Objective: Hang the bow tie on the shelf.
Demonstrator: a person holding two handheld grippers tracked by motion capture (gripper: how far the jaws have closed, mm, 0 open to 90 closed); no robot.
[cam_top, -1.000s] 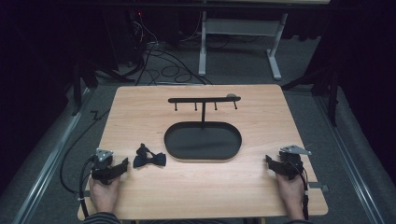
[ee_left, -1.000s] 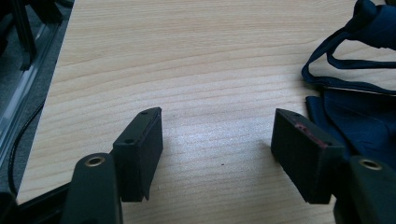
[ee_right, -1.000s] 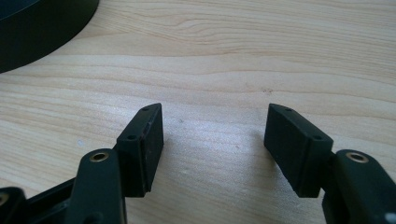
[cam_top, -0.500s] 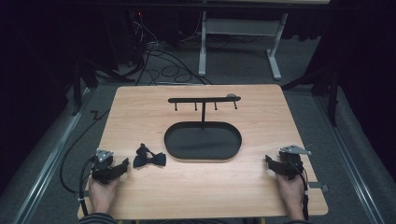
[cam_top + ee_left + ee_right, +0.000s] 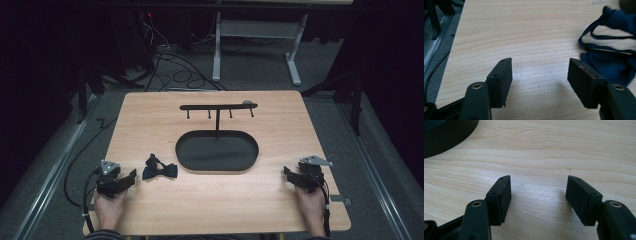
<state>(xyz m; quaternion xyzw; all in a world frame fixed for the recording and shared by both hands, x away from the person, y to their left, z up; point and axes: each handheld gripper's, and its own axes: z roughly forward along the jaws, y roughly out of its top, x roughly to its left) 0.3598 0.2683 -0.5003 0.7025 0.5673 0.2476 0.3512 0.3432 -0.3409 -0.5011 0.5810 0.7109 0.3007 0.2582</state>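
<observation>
Wooden worktop (image 5: 150, 210). Both jaws wide open, empty. Approach pending: bow tie (image 5: 610, 57) lies right of the left gripper (image 5: 540, 75) jaws; advance, then close.

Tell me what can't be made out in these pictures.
- Bow tie, left gripper view: cut off by the right edge, top blurred.
- Hooks on the stand, high view: too small to tell their shape.
- Black oval base, right gripper view: cut off at the top left corner.

No text, label, brand, number or sign can be read on anything here, near the fingers or farther off.
</observation>
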